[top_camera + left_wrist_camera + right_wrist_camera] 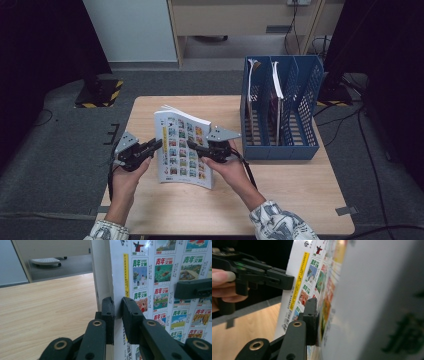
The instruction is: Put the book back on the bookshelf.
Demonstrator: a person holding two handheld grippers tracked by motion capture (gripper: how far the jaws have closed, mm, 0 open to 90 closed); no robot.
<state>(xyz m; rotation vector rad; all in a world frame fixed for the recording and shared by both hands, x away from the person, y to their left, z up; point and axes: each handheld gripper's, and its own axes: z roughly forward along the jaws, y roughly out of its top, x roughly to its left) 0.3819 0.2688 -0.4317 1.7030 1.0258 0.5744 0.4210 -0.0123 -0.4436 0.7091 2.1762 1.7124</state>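
High view: a magazine (pixel 181 148) was held upright over the desk (pixel 280 185), pinched at opposite edges by the left gripper (pixel 154 146) and the right gripper (pixel 194 146); placement in the blue file rack (pixel 280 107) remained undone.

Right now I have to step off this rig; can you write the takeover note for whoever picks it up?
Left gripper: fingers shut on the magazine's spine edge.
Right gripper: fingers pinch the magazine's opposite edge.
Magazine: held upright between both grippers, over the wooden table, cover toward the person.
Blue file rack: at the table's far right, two books already standing in its slots.
Done: magazine gripped and stood up.
Left: probably carry it to the rack and slide it into a slot.
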